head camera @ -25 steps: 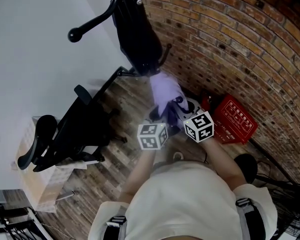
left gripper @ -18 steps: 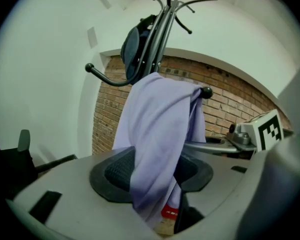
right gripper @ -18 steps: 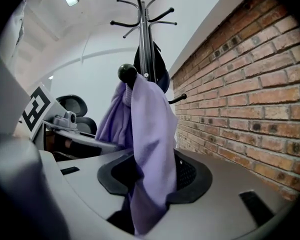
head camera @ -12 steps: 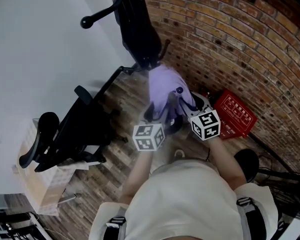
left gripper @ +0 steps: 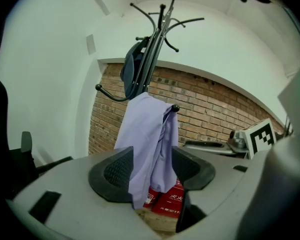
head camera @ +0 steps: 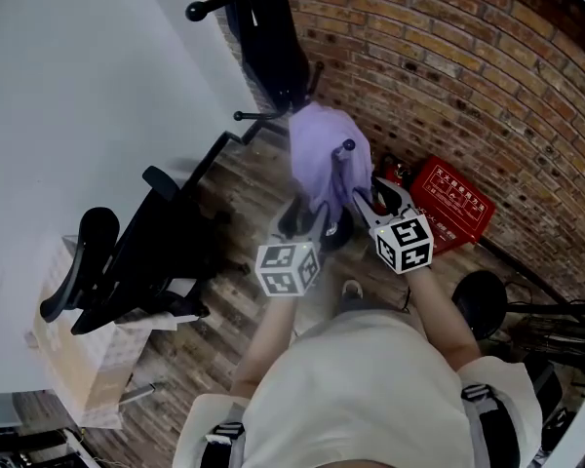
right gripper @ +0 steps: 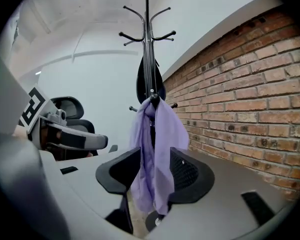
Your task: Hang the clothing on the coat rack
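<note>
Both grippers are up at the coat rack (head camera: 236, 117), and their jaws have just been opening. The left gripper (head camera: 307, 220) shows its jaws spread wide in the left gripper view, the lavender garment (head camera: 322, 154) dangling loose in the gap with neither pad pressing it. The right gripper (head camera: 378, 195) is the same: jaws wide, with the cloth's hem hanging freely between them. The garment is draped over a low hook of the rack, at twelve o'clock from the two grippers, beneath a dark garment (head camera: 268, 47) higher on the pole. A red box (head camera: 453, 213) sits on the floor by the brick wall (head camera: 448, 57) at four o'clock of the rack, and an office chair (head camera: 146, 261) stands at eight o'clock.
</note>
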A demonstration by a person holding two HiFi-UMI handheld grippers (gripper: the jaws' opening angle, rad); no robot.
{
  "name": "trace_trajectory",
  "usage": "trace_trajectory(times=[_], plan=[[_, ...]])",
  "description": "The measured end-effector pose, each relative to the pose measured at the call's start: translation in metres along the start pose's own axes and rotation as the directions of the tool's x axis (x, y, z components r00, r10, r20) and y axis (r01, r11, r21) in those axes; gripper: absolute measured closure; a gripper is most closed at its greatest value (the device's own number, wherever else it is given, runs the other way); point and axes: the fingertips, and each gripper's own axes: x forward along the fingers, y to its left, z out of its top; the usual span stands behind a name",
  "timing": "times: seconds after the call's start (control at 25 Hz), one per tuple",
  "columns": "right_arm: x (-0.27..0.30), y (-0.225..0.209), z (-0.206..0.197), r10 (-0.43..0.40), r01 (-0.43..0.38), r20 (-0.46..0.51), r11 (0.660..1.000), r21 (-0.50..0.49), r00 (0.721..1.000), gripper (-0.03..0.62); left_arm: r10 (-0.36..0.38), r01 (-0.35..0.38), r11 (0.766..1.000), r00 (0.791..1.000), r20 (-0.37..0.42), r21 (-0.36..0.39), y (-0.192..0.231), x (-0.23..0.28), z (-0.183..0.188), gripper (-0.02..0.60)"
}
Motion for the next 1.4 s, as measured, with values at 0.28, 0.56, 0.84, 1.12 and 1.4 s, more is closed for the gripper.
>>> trace_trajectory(times=[0.28, 0.56, 0.84, 1.12, 1.4], plan=[[-0.044, 0.044, 0.004, 0.011, -0.012, 0.034, 1.0, 0.022, 0.999, 0.468, 0.022, -0.022, 1.0, 0.999, 0.025, -0.011, -0.006, -0.05, -0.004, 0.436], [-0.091, 0.09, 0.018, 0.017, -0.016, 0.08, 1.0, -0.007, 0.997, 0.554, 0.064, -0.064, 0.998, 0.996, 0.055, -0.001, -0.013, -0.11, -0.009, 0.515], [-0.134, 0.139, 0.022, 0.048, -0.045, 0.104, 0.999, -0.027, 0.993, 0.576, 0.073, -0.072, 0.997, 0.994, 0.077, -0.014, -0.022, -0.17, -0.02, 0.543], [-0.167, 0.175, 0.019, 0.064, -0.061, 0.13, 0.998, -0.029, 0.989, 0.583, 0.058, -0.058, 0.998, 0.994, 0.096, 0.0, -0.036, -0.214, -0.026, 0.552], [-0.185, 0.197, 0.013, 0.071, -0.067, 0.134, 0.997, -0.035, 0.988, 0.585, 0.043, -0.044, 0.999, 0.994, 0.097, 0.009, -0.048, -0.239, -0.035, 0.557]])
